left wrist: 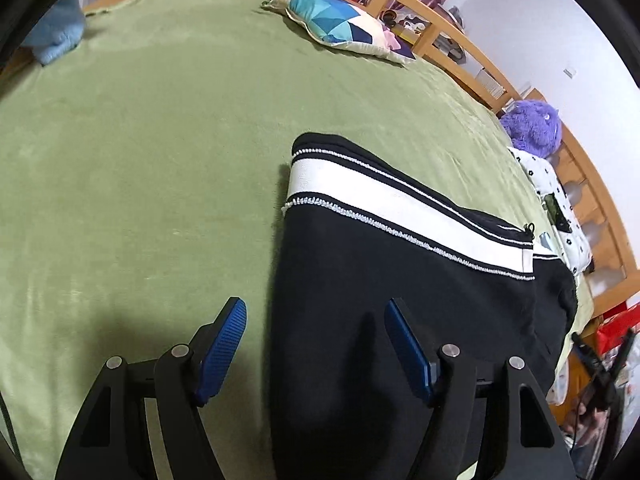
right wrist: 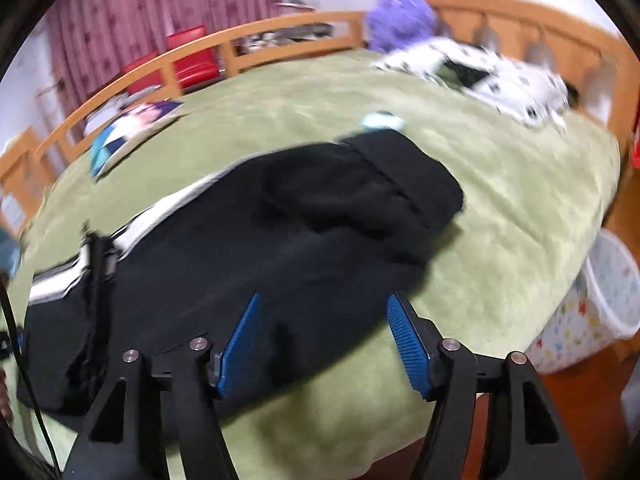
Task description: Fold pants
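On the left side, the left gripper hangs with its jaws standing wide and nothing between them, tilted down over the near left edge of the pants. One blue pad sits over the green blanket, the other over black cloth, so the garment's edge runs up between the fingers. From here the pants stretch away and to the right, the white stripe marking their long axis across the bed.

Moving right, the right wrist view is smeared by motion, so detail is poor, but the right gripper also shows parted jaws with no cloth caught in them. Below it the pants lie as a dark band running from lower left to upper right, with what appears to be a folded-over end at the far right.

The coming move likely turns on this: the long axis lies crosswise to both grippers, each over its own end, the left nearer the striped end, the right nearer the doubled end. A further fold would bring one end along that axis toward the other.
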A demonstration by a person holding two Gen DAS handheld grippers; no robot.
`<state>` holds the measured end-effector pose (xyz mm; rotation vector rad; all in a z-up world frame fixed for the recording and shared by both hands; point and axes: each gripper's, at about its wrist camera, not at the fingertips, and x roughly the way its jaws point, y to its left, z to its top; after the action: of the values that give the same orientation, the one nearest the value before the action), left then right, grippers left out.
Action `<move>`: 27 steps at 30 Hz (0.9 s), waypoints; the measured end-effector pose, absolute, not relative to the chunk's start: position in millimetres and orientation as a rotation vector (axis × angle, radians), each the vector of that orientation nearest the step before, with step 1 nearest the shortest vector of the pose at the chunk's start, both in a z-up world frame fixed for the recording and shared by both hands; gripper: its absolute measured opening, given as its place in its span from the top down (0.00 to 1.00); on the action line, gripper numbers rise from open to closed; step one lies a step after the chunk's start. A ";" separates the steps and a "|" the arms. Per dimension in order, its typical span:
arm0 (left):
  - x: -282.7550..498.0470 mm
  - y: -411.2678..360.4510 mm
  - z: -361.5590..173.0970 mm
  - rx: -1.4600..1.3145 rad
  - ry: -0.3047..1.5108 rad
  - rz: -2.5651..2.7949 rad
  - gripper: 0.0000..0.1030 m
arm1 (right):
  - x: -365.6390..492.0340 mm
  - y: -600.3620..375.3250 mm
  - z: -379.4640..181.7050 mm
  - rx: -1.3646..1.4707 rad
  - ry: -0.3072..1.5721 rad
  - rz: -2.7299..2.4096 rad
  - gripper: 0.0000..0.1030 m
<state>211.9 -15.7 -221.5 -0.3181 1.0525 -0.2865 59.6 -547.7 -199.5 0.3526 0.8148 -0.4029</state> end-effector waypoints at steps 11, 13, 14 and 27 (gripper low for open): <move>231.7 -35.3 -237.7 -0.239 1.090 -0.322 0.31 | 87.5 -613.9 -252.4 0.675 0.706 -0.314 0.21; 235.7 -34.4 -237.9 -0.236 1.087 -0.330 0.31 | 97.7 -624.2 -255.6 0.726 0.695 -0.281 0.20; 237.5 -34.0 -238.5 -0.240 1.082 -0.330 0.31 | 103.0 -627.7 -257.3 0.746 0.696 -0.282 0.20; 231.2 -41.2 -200.7 -0.250 0.980 -0.360 0.88 | 110.6 -574.2 -190.3 0.549 0.699 -0.338 0.81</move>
<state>231.2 -41.2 -200.7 -0.2502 0.9804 -0.3601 110.6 -574.2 -190.3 0.5489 0.6989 -0.3382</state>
